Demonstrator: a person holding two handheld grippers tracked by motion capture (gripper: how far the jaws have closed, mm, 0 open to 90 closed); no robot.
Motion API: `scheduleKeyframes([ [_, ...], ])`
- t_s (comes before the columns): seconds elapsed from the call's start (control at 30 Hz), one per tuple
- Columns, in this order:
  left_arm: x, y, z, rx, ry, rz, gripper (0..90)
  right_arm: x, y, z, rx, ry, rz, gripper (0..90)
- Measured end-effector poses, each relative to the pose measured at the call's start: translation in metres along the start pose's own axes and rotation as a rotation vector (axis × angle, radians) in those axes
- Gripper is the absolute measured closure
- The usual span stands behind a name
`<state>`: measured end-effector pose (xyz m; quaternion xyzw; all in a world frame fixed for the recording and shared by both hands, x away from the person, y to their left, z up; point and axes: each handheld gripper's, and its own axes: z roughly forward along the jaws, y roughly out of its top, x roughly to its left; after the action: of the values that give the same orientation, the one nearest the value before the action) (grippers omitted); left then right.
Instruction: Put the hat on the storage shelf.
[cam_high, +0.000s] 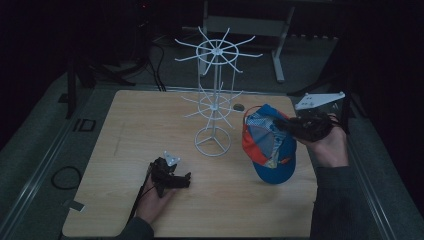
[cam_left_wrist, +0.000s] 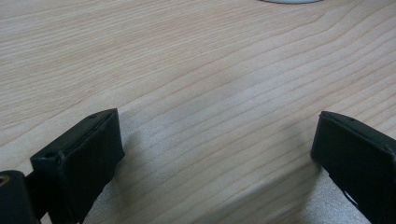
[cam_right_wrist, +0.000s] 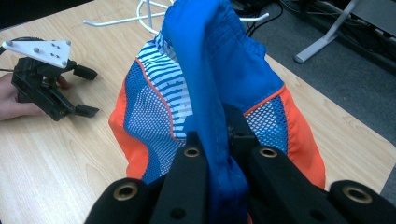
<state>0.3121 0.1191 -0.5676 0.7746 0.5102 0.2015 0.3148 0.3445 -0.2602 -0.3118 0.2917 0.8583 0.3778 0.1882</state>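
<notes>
Right gripper (cam_right_wrist: 212, 140) jaws clamped on cap (cam_right_wrist: 205, 88) fabric, held above table's (cam_high: 125, 130) right side beside wire rack (cam_high: 214, 100). Cap judged light, floppy; grip seam or brim. Left gripper (cam_high: 186, 179) open, empty, near-left.

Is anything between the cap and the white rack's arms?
Nothing visible. The right tool is shut on the blue and orange cap, held just right of the white rack, with bare table between them. The left tool rests apart.
</notes>
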Motion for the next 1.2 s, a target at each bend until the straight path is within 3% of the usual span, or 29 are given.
scheduleKeyframes([
  [1.2,0.000,0.000,0.000,0.000,0.000,0.000,2.5,-0.002,0.018,-0.014,-0.085,0.013,0.004,88.1],
])
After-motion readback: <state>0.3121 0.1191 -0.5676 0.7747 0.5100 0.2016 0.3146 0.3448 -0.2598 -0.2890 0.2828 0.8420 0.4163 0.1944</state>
